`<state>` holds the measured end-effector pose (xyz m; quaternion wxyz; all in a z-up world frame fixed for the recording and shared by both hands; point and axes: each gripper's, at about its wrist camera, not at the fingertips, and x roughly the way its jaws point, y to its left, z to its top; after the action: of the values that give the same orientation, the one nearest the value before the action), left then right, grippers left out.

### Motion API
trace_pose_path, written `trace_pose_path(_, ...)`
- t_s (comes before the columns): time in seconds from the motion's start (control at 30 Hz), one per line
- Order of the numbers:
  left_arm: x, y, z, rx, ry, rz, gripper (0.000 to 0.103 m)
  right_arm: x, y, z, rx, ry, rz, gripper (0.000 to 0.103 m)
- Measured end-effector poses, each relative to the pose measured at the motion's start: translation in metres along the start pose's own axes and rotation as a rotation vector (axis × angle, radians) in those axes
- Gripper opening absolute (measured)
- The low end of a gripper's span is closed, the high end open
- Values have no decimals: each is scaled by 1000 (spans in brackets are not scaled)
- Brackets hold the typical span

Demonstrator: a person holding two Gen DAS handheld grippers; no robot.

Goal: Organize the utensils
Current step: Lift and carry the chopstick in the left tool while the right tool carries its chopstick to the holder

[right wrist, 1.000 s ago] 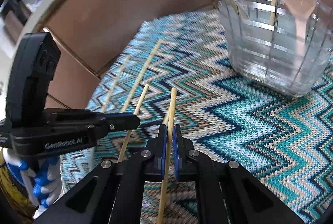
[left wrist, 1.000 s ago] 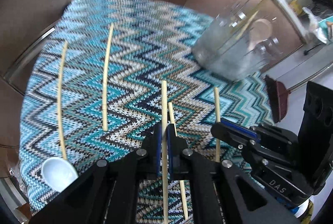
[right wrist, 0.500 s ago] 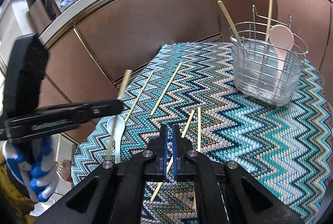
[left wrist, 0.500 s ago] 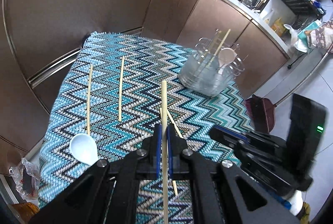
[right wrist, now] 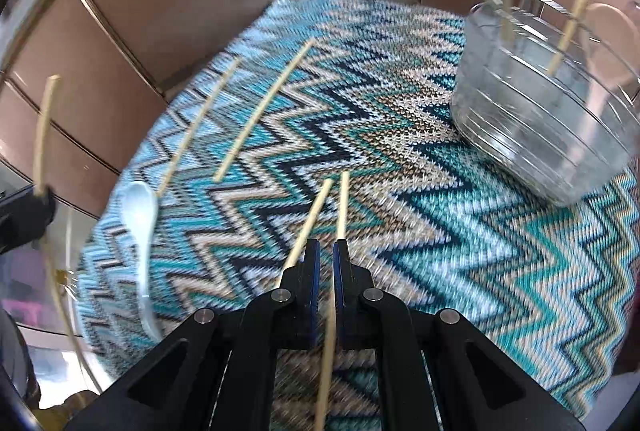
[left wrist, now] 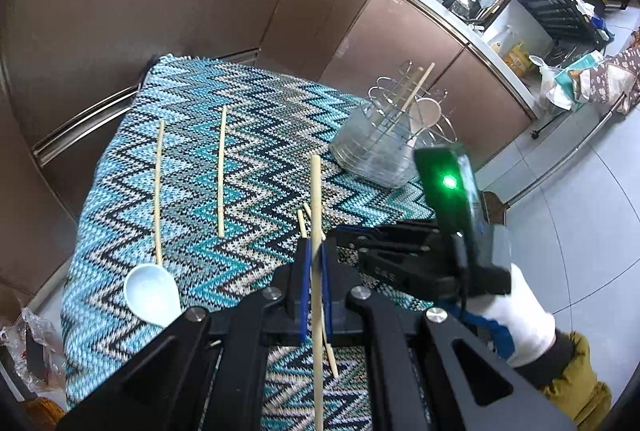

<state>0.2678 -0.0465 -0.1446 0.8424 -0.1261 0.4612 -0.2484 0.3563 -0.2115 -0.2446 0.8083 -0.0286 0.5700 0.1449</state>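
Note:
My left gripper (left wrist: 316,251) is shut on a bamboo chopstick (left wrist: 316,191) and holds it above the zigzag cloth (left wrist: 248,135). The same held chopstick (right wrist: 42,135) appears at the left edge of the right wrist view. My right gripper (right wrist: 326,251) hangs low over a pair of chopsticks on the cloth. Its jaws are opening, and one chopstick (right wrist: 342,203) lies in the narrow gap while the other (right wrist: 312,219) lies just left of it. A wire utensil basket (left wrist: 372,151) (right wrist: 540,135) holds chopsticks and a spoon. A white spoon (left wrist: 152,295) (right wrist: 138,207) lies on the cloth.
Two more chopsticks (left wrist: 159,191) (left wrist: 221,171) lie side by side on the far left of the cloth. A white-gloved hand (left wrist: 516,311) carries the right gripper. Brown cabinet fronts (left wrist: 160,11) stand behind the table. Tiled floor lies off to the right.
The left gripper rose with its chopstick. The right gripper let go of the chopstick it held, lifted away with nothing in it, then dropped back low over the pair, jaws slightly parted.

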Motion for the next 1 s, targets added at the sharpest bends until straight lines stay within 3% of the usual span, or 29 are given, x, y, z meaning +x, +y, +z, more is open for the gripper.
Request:
trace_pose_path(0.37,16,18,8,-28,18,-49,5,37,1,25,-50,110,-33,13)
trace_pose_path(0.47,11,20,7,-32,9,-39,5,37,4,27,-66,106,-46,7)
trace_pose_path(0.7,-10,2,3,-23,-29,-11,5,-7,6,2,-82,-13,-7,5)
trace_pose_path(1.0,-41,-63,13,9,-126,11,5,-116,-5,-44,-93,-306,66,5)
